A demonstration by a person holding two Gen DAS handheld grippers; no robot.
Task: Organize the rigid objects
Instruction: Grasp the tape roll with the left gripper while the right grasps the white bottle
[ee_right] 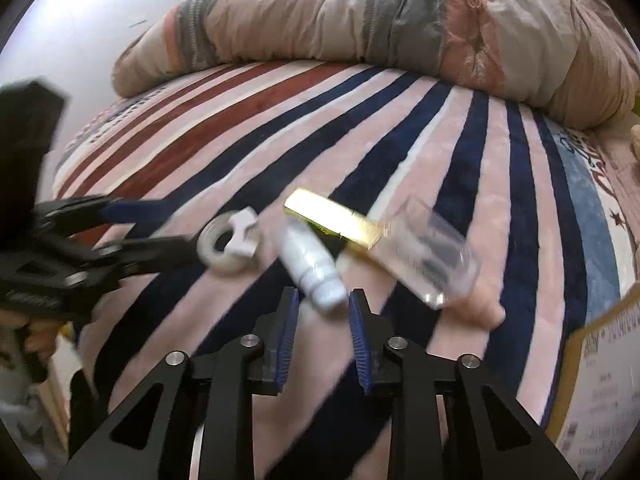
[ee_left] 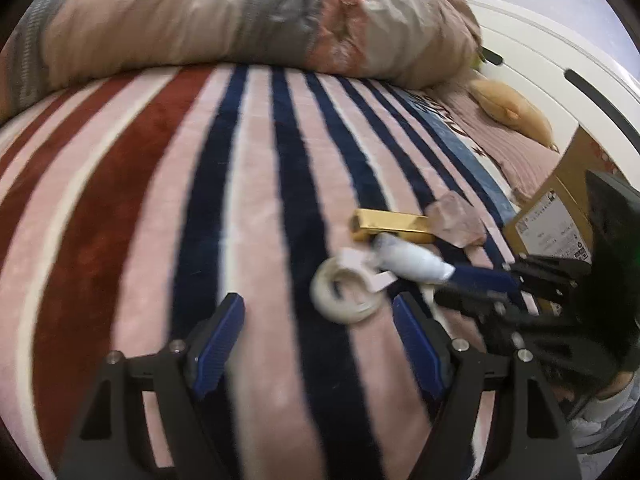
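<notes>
On the striped blanket lie a white tape roll (ee_left: 346, 292) (ee_right: 224, 248) with a small white plastic piece (ee_right: 243, 234) on it, a white bottle (ee_left: 412, 261) (ee_right: 310, 266), a gold bar (ee_left: 394, 226) (ee_right: 334, 218) and a clear plastic box (ee_left: 454, 220) (ee_right: 430, 254). My left gripper (ee_left: 318, 340) (ee_right: 168, 224) is open, just short of the tape roll. My right gripper (ee_right: 322, 314) (ee_left: 470, 284) is open, its blue fingertips on either side of the bottle's near end; I cannot tell if they touch it.
A rolled beige and grey duvet (ee_left: 240, 20) (ee_right: 380, 24) lies across the far side of the bed. A cardboard box (ee_left: 556, 220) (ee_right: 600, 380) stands at the right edge. A white headboard (ee_left: 560, 52) and a tan plush toy (ee_left: 516, 110) are at the far right.
</notes>
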